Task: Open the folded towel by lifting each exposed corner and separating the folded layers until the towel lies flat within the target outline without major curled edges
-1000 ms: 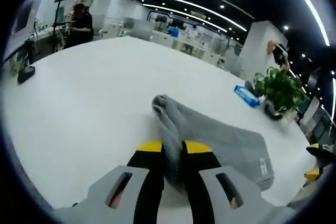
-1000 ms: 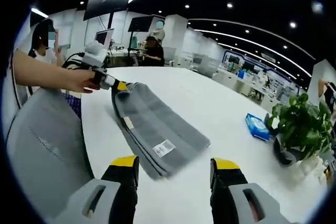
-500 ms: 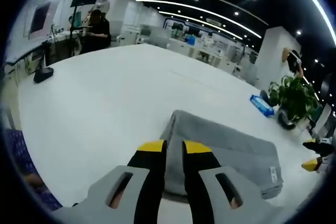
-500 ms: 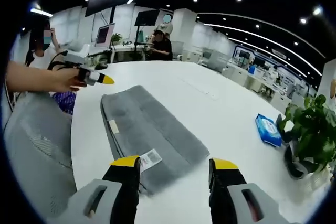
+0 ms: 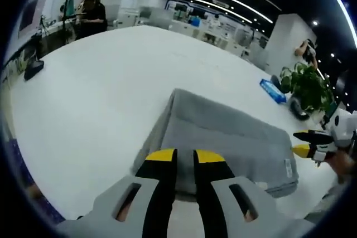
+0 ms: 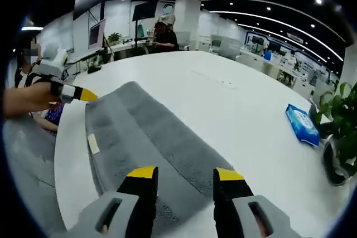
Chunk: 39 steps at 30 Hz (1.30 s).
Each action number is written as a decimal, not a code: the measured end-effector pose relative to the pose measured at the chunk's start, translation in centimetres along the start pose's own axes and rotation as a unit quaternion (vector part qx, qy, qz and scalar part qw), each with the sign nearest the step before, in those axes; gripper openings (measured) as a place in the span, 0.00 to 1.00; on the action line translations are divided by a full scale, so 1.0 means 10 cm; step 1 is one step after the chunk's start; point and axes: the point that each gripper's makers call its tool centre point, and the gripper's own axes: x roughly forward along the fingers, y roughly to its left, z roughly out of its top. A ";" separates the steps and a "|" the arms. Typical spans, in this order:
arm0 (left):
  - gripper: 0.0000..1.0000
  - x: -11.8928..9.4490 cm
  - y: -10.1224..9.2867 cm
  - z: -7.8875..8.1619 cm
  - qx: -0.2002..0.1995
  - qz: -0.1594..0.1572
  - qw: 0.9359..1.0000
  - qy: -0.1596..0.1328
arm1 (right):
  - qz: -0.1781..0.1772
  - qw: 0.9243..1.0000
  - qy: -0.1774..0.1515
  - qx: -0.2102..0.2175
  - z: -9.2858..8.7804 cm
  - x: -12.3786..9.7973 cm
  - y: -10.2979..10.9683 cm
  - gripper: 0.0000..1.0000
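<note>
Left gripper view: the left gripper (image 5: 182, 159) is held nearly closed, nothing between its jaws, above the grey towel (image 5: 223, 137) lying folded on the white table (image 5: 83, 93). Right gripper view: the right gripper (image 6: 184, 178) – jaws apart – is held over the towel (image 6: 150, 137).

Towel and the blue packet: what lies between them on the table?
Nothing: in the right gripper view, bare white table separates the grey towel from the blue packet.
</note>
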 end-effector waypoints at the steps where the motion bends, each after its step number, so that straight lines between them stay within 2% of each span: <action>1: 0.11 0.01 0.02 -0.04 0.008 0.005 1.000 0.009 | 0.001 1.000 0.003 0.005 -0.03 0.02 0.00 0.37; 3: 0.11 0.08 0.07 -0.12 0.014 0.009 0.999 0.030 | 0.006 1.000 0.024 0.016 -0.15 0.07 0.02 0.36; 4: 0.11 0.10 0.08 -0.16 0.012 0.011 0.999 0.036 | 0.006 0.999 0.051 0.014 -0.27 0.07 0.03 0.35; 5: 0.11 0.10 0.08 -0.16 0.012 0.010 0.999 0.033 | 0.007 0.999 0.051 0.008 -0.30 0.09 0.05 0.33; 6: 0.11 0.10 0.08 -0.14 0.013 0.009 0.999 0.029 | 0.003 0.999 0.032 0.010 -0.28 0.09 0.05 0.33; 9: 0.10 0.14 0.09 -0.17 0.030 0.011 0.999 0.032 | 0.002 0.999 0.033 0.028 -0.28 0.08 0.05 0.32; 12: 0.08 0.16 0.10 -0.18 0.105 0.019 0.994 0.033 | 0.000 0.999 0.035 0.035 -0.28 0.08 0.04 0.31; 13: 0.07 0.18 0.07 -0.18 0.146 0.021 0.989 0.033 | -0.001 0.999 0.035 0.038 -0.28 0.09 0.04 0.31; 15: 0.06 0.18 0.04 -0.17 0.170 0.030 0.985 0.028 | -0.004 0.998 0.033 0.044 -0.28 0.09 0.04 0.30; 18: 0.05 0.19 0.03 -0.18 0.158 0.023 0.987 0.025 | -0.007 0.999 0.032 0.041 -0.30 0.09 0.06 0.29; 21: 0.04 0.20 0.05 -0.18 0.100 0.004 0.995 0.021 | -0.010 0.999 0.032 0.039 -0.31 0.08 0.07 0.28; 23: 0.04 0.21 0.05 -0.17 0.113 0.000 0.993 0.023 | -0.009 0.999 0.039 0.036 -0.32 0.05 0.10 0.26; 28: 0.04 0.29 -0.03 -0.13 0.182 0.003 0.983 0.035 | -0.003 0.998 0.061 0.032 -0.39 -0.01 0.15 0.25; 35: 0.04 0.43 -0.12 -0.05 0.200 -0.004 0.978 0.056 | 0.004 0.996 0.080 0.034 -0.51 -0.15 0.20 0.23; 39: 0.03 0.52 -0.19 0.00 0.240 -0.003 0.968 0.075 | 0.005 0.996 0.082 0.028 -0.55 -0.20 0.24 0.22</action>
